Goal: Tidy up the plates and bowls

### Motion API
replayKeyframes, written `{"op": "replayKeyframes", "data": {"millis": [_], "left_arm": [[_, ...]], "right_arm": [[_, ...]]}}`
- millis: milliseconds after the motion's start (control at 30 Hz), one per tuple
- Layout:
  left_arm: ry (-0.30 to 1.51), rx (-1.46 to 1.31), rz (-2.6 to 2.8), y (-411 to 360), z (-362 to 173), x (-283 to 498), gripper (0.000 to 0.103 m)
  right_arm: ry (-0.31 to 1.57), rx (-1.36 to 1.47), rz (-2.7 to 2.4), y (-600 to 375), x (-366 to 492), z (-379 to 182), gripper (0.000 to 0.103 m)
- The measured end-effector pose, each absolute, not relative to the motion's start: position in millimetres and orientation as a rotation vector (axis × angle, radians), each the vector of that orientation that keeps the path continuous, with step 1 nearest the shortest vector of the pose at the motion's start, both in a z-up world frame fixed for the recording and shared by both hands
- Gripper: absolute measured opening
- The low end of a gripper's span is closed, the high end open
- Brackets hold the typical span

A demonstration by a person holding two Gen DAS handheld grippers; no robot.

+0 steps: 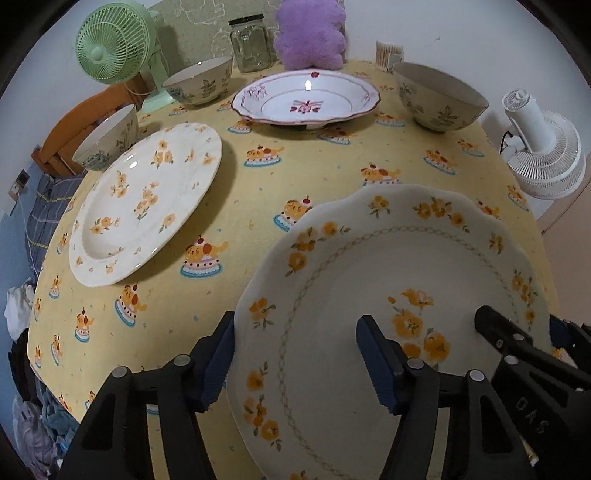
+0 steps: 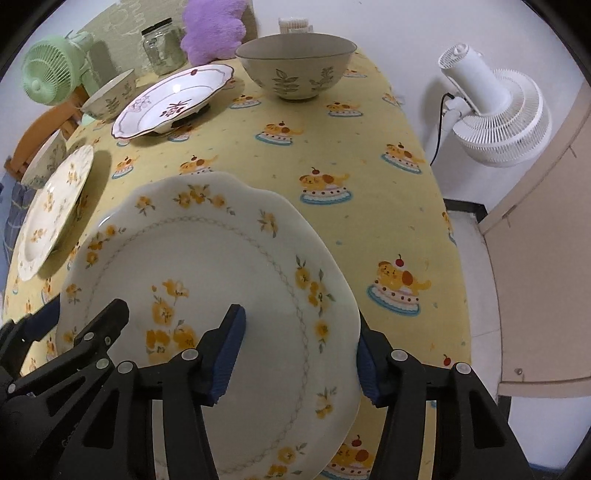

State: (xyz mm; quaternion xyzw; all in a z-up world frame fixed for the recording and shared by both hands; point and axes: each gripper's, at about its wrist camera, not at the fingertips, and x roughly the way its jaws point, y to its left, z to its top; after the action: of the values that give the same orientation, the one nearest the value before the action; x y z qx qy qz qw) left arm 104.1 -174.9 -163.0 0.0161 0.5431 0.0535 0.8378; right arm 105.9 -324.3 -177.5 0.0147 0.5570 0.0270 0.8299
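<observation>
Plates and bowls are spread over the worktop (image 1: 332,173), which wears a yellow cloth. Nearest lies the scalloped plate (image 1: 388,266) with orange flowers. The left hand-held gripper (image 1: 295,354) straddles its left rim, one finger outside the edge, the other over the plate's well; the right hand-held gripper (image 2: 299,347) straddles the right rim likewise. Both jaws stand partly open, and I cannot tell whether the pads press the rim.

Beyond sit a round flowered plate (image 1: 147,199), a pink-trimmed deep plate (image 1: 306,98) and a large leaf-patterned bowl (image 2: 295,66).

The left view shows two small bowls (image 1: 199,83) (image 1: 107,138) whole; the right view cuts the nearer one at its edge. Only the right view shows the floor (image 2: 476,258) beside a white fan (image 2: 495,110). A green fan (image 1: 110,44), glass jar (image 1: 251,44) and purple cushion (image 1: 310,33) line the back. The plate's near edge is hidden behind the grippers.
</observation>
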Motion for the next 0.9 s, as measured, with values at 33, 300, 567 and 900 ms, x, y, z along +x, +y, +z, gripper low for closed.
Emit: {"op": "replayKeyframes", "data": {"millis": [33,300,567,900], "left_arm": [[1.151,0.028,0.106,-172.7,-164.4,104.8,0.064],[1.19,-0.051,0.061,-162.2,-166.7,109.9,0.063],[1.213,-0.043,0.036,-151.7,-163.3,119.5,0.062],[1.184,-0.048,0.013,-131.3,-157.2,146.9,0.061]], "right_arm": [[1.186,0.032,0.056,-324.2,107.1,-177.4,0.059],[1.205,0.022,0.014,-319.4,113.8,-176.6,0.06],[1.199,-0.016,-0.01,-305.3,122.6,-172.6,0.06],[1.188,-0.011,-0.032,-288.4,149.8,-172.6,0.06]]}}
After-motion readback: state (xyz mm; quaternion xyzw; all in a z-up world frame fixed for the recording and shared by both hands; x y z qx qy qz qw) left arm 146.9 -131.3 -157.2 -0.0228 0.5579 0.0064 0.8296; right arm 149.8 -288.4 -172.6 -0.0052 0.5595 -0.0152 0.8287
